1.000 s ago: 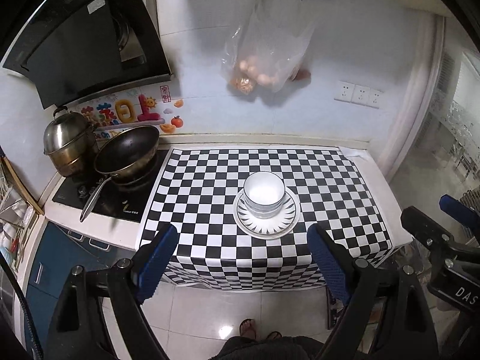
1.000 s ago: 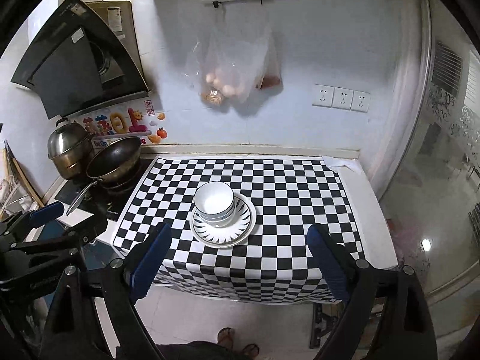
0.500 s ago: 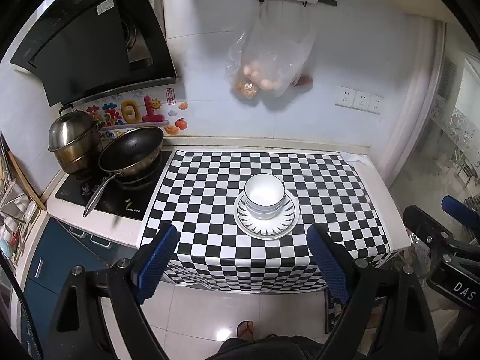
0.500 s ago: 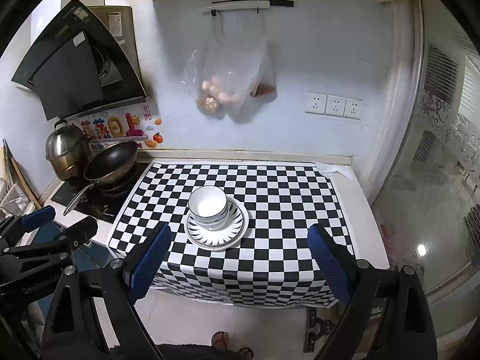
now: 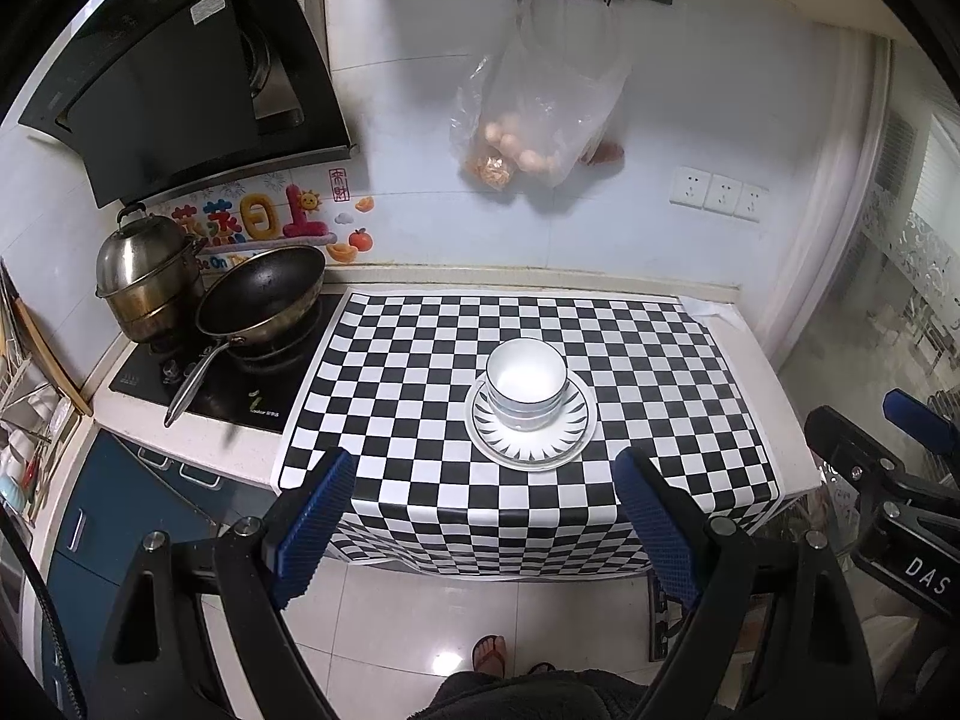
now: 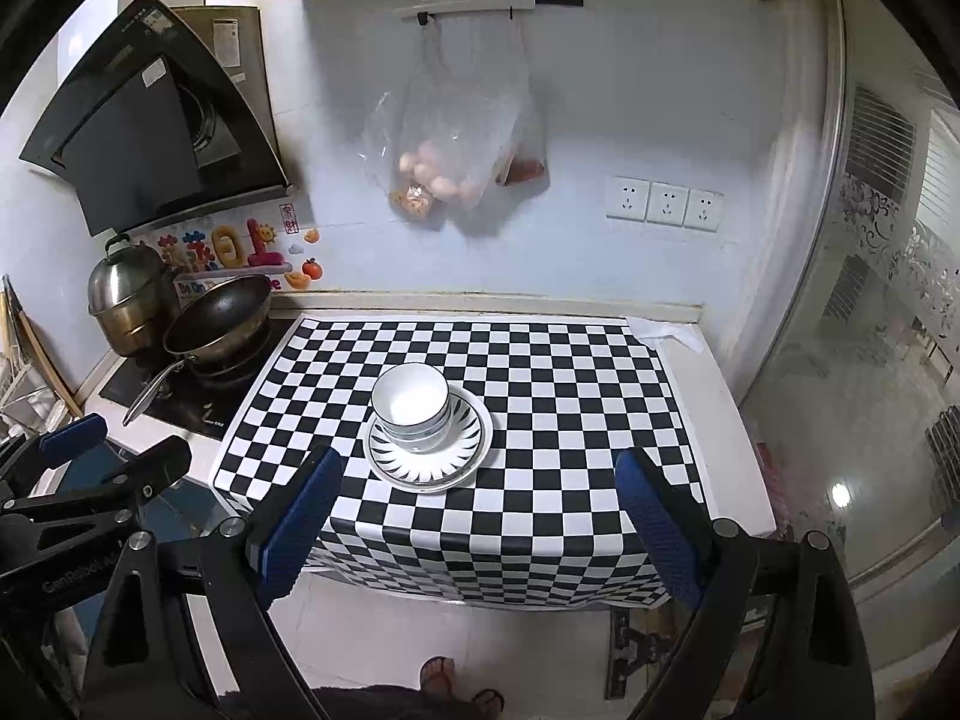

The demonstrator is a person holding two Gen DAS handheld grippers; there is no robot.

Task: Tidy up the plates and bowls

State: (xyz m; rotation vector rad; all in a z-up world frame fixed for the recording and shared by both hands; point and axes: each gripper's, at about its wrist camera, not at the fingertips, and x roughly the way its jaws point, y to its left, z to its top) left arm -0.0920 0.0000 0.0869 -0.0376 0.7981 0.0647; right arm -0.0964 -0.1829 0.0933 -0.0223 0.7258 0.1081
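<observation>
The left hand-held gripper hangs released, its blue-padded jaws spread wide with nothing between them, above the near edge of the desk covered by a black-and-white checkered cloth. Ahead of it, slightly right of its centre line and well apart from the pads, a stack of white bowls with dark rims stands upright on a white round plate with a black ray pattern. The right hand-held gripper is likewise released and empty; the same bowls and plate lie ahead of it, left of centre. Far to the left ahead, a dark frying pan and a steel pot sit on the stove.
</observation>
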